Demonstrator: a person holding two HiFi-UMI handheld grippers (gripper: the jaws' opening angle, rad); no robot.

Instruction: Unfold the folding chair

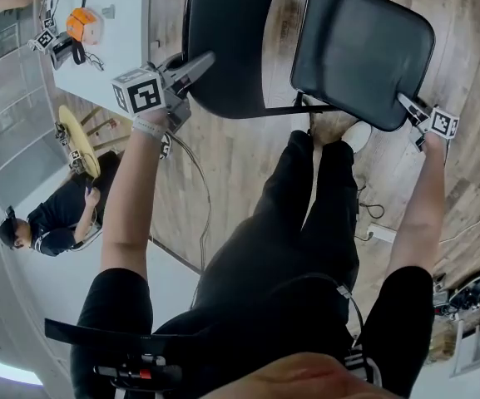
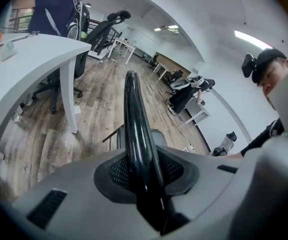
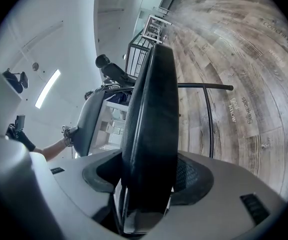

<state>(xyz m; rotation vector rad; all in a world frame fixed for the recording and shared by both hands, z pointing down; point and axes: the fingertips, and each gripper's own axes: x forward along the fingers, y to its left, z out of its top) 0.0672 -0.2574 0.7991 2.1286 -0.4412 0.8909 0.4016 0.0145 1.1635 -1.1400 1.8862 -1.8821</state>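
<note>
The wearer's black-clad legs (image 1: pixel 306 223) fill the bottom of the head view, and one white shoe (image 1: pixel 358 133) shows just under the seat's near edge. At far left a second person (image 1: pixel 56 219) in dark clothes sits low on the floor side. Above them a white counter (image 1: pixel 123 52) carries an orange object (image 1: pixel 83 23) and a spare marker cube (image 1: pixel 44 38).

The left gripper (image 1: pixel 196 65), on a bare forearm, reaches up to the chair (image 1: pixel 289 109), which stands on the wood floor (image 1: pixel 240 165) straight ahead of the legs, beside the counter's end. This gripper is closed on the left rim of the black backrest (image 1: pixel 231 48). In the left gripper view the glossy rim (image 2: pixel 139 144) runs upright between the two pads, and both press against it.

A thin black frame tube joins the backrest to the padded seat (image 1: pixel 360 48), which lies to the right with its top face turned up toward the camera.

The right gripper (image 1: pixel 409 106) has the seat's near right corner. In the right gripper view the thick seat edge (image 3: pixel 151 149) fills the gap between widely set jaws, and the pads sit tight on it.
</note>
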